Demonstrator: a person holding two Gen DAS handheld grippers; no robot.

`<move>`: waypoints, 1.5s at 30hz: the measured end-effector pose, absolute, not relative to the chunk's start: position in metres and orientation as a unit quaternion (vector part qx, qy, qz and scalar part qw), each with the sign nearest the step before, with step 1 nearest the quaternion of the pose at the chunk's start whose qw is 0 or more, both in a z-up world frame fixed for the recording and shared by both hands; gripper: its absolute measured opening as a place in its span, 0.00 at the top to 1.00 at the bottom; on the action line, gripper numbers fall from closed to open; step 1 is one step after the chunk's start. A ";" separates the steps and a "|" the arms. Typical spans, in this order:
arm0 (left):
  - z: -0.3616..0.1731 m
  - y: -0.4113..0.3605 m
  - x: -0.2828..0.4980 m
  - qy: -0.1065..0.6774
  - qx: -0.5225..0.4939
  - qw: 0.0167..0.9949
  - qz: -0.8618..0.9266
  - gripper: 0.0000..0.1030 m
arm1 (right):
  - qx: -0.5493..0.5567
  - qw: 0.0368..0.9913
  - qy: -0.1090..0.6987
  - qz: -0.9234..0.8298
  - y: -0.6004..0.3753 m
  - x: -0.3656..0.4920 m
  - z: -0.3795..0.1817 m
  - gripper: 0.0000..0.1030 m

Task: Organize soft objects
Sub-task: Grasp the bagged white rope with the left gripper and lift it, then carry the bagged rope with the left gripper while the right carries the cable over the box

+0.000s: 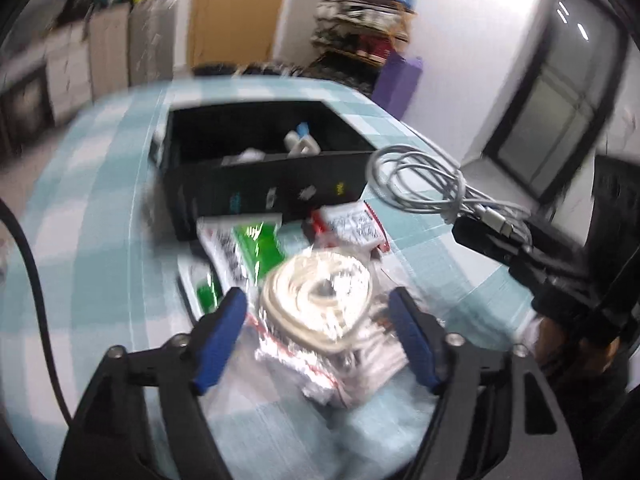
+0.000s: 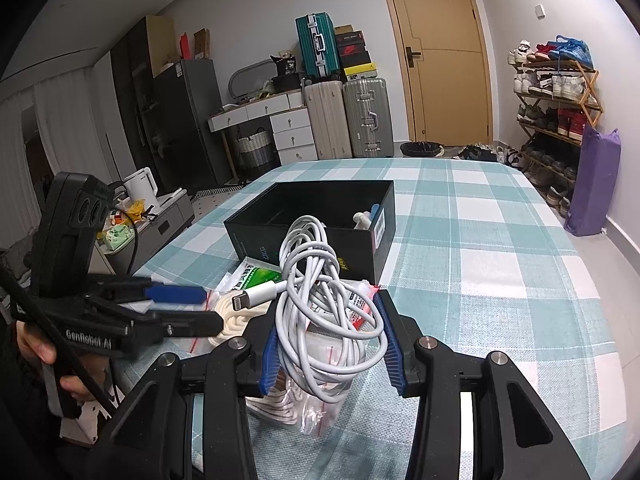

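My right gripper (image 2: 329, 340) holds a coiled white charging cable (image 2: 320, 280) between its blue pads, lifted above the table; the cable also shows in the left wrist view (image 1: 420, 184), held in the right gripper (image 1: 496, 236). My left gripper (image 1: 316, 320) is open, its blue pads on either side of a clear bag with a coiled cream rope (image 1: 320, 296). In the right wrist view the left gripper (image 2: 192, 308) sits at the left over that rope (image 2: 236, 320). A black open box (image 2: 320, 220) stands behind, with small white items inside.
A green and white packet (image 1: 252, 248) and a red and white packet (image 1: 356, 228) lie in front of the black box (image 1: 260, 176). The table has a teal checked cloth (image 2: 480, 260). Suitcases, a door and a shoe rack stand behind.
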State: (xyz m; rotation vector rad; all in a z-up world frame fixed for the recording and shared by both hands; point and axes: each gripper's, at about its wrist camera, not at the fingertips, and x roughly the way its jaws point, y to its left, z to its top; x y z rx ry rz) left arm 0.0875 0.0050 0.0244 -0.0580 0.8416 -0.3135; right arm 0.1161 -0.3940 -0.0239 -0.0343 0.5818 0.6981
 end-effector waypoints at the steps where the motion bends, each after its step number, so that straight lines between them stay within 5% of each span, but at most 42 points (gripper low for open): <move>1: 0.025 -0.002 0.090 0.400 0.004 0.904 -0.150 0.23 | -0.016 0.898 0.282 0.336 -0.395 0.117 -0.025 0.59; 10: -0.001 -0.022 0.122 0.441 0.077 0.879 -0.164 0.23 | -0.014 0.900 0.288 0.326 -0.401 0.122 -0.027 0.59; 11: -0.001 -0.020 0.123 0.441 0.071 0.879 -0.168 0.25 | -0.014 0.900 0.289 0.325 -0.401 0.124 -0.028 0.59; 15: 0.005 -0.010 0.126 0.440 0.056 0.880 -0.169 0.62 | -0.012 0.900 0.292 0.323 -0.401 0.127 -0.028 0.59; 17: 0.008 -0.006 0.126 0.440 0.044 0.881 -0.170 0.65 | -0.012 0.900 0.292 0.324 -0.399 0.128 -0.028 0.59; 45: 0.071 0.058 0.162 0.360 -0.061 0.928 -0.077 0.66 | -0.025 0.901 0.266 0.341 -0.343 0.177 0.015 0.59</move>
